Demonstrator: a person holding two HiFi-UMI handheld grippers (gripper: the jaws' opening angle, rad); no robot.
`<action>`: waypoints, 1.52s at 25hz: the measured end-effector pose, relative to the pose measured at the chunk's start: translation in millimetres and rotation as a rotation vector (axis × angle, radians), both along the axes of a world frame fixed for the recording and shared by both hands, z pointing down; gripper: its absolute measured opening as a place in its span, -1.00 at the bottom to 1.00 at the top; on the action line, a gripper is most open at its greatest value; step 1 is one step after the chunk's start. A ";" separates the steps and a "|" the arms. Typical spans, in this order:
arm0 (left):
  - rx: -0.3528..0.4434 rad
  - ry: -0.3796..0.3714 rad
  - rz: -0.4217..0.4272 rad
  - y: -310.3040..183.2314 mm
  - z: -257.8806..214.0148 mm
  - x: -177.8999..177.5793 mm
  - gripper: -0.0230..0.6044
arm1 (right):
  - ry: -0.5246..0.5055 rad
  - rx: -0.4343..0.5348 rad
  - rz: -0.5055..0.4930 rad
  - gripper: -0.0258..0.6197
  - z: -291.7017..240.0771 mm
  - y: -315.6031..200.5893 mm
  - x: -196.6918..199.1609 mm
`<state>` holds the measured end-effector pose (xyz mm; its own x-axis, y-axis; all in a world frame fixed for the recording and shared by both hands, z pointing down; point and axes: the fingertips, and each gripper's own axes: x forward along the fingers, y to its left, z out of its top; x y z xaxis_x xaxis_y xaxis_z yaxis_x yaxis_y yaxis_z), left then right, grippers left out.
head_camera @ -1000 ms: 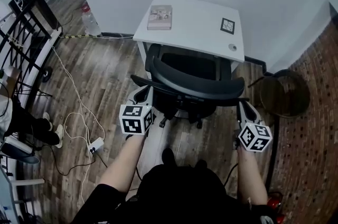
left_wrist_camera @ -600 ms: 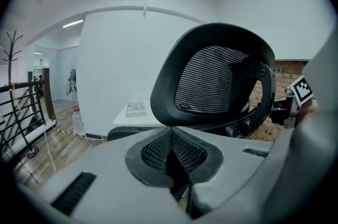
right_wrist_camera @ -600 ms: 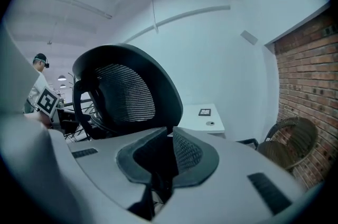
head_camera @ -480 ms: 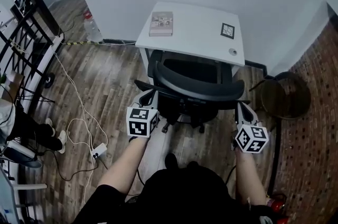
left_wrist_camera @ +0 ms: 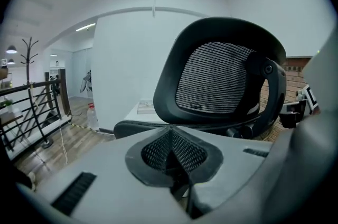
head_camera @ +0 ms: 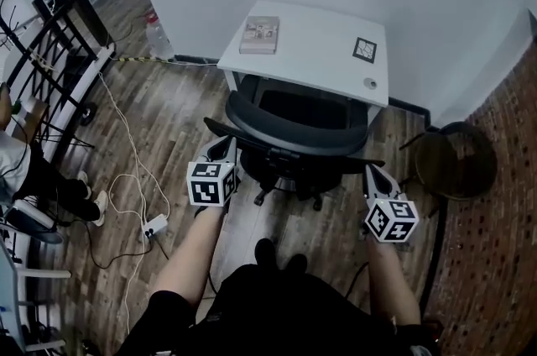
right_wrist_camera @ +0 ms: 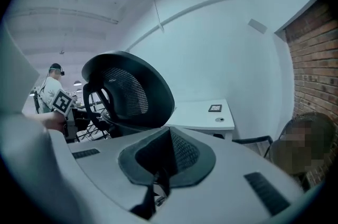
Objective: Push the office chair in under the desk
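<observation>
Left forearm (head_camera: 197, 249) and right forearm (head_camera: 392, 283) extended forward; left gripper (head_camera: 221, 146) and right gripper (head_camera: 370, 172) held well apart, each with jaws closed together, nothing between them.

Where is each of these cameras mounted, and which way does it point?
Head view: on the person's head, looking steeply down at office chair and desk; forearms, left gripper, right gripper show.
Left gripper view: on the left gripper, facing the chair's back; its shut jaws show.
Right gripper view: on the right gripper, facing chair and desk; its shut jaws show.
All three share the chair and desk.
</observation>
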<state>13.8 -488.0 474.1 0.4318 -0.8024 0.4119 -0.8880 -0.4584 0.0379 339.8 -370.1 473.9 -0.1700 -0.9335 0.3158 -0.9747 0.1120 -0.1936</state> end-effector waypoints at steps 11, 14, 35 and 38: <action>0.001 0.032 -0.019 47.0 -17.9 22.2 -0.89 | -0.021 0.003 -0.071 -0.91 -1.7 -5.5 2.2; 0.011 0.059 -0.027 54.1 -26.7 20.9 -0.89 | -0.017 -0.002 -0.056 -0.91 0.5 -5.3 0.1; 0.147 0.011 0.174 45.5 -114.2 -4.1 -0.89 | 0.014 0.306 0.036 -0.91 -137.2 2.6 -24.8; 0.167 0.028 0.198 45.4 -125.9 -4.2 -0.89 | 0.067 0.353 0.015 -0.91 -158.5 2.0 -49.2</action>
<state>9.6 -442.6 348.2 0.5966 -0.7570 0.2664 -0.7799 -0.6251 -0.0298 290.6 -368.1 315.4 -0.1456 -0.9892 -0.0169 -0.9858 0.1465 -0.0815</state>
